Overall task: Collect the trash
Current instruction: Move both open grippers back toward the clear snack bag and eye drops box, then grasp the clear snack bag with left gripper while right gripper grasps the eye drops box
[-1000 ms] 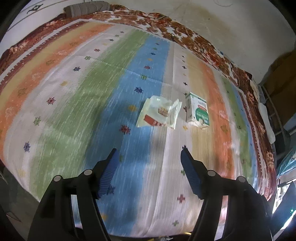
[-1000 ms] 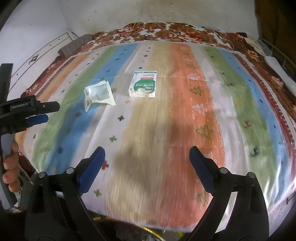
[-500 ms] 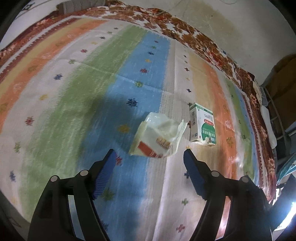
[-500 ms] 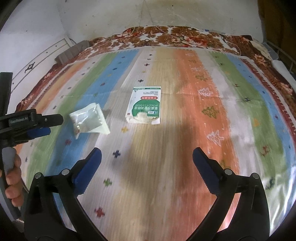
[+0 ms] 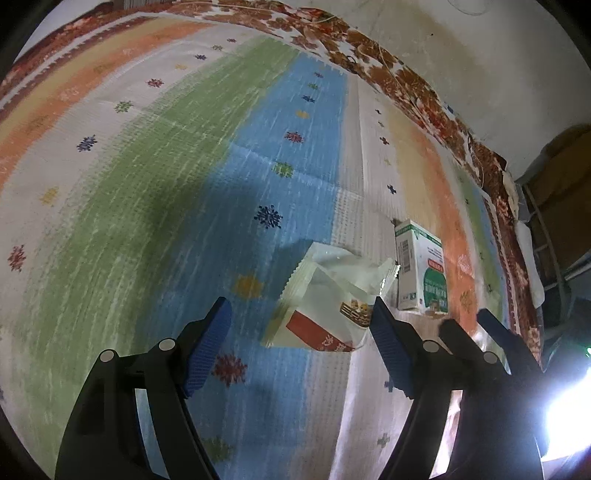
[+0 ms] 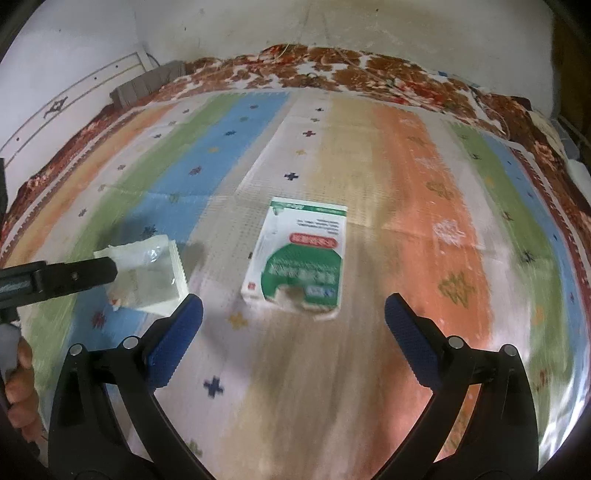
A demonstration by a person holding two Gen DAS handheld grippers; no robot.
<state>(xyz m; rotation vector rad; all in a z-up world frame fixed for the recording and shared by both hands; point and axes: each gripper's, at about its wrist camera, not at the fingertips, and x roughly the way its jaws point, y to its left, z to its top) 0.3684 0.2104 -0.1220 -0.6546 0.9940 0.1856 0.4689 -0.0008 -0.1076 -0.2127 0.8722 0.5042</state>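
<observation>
A crumpled clear snack wrapper [image 5: 328, 299] with a red and white label lies on the striped bedspread [image 5: 147, 184]. My left gripper [image 5: 301, 317] is open, and the wrapper sits just ahead of and between its blue pads. A white and green carton [image 6: 301, 258] lies flat to the right of the wrapper; it also shows in the left wrist view [image 5: 421, 273]. My right gripper [image 6: 293, 310] is open, with the carton just beyond its fingertips. The wrapper [image 6: 151, 273] shows at left in the right wrist view, partly behind the left gripper's finger [image 6: 74, 275].
The bedspread [image 6: 424, 177] covers a bed against a pale wall [image 6: 332, 29]. A brown floral blanket [image 6: 351, 70] runs along the far edge. A grey pillow [image 6: 147, 83] lies at the far left corner. A bright glare [image 5: 569, 410] fills the lower right of the left wrist view.
Both grippers have moved forward and down toward the bed. The wrapper now lies between the left fingers, and the carton is close ahead of the right fingers. Both stay open.
</observation>
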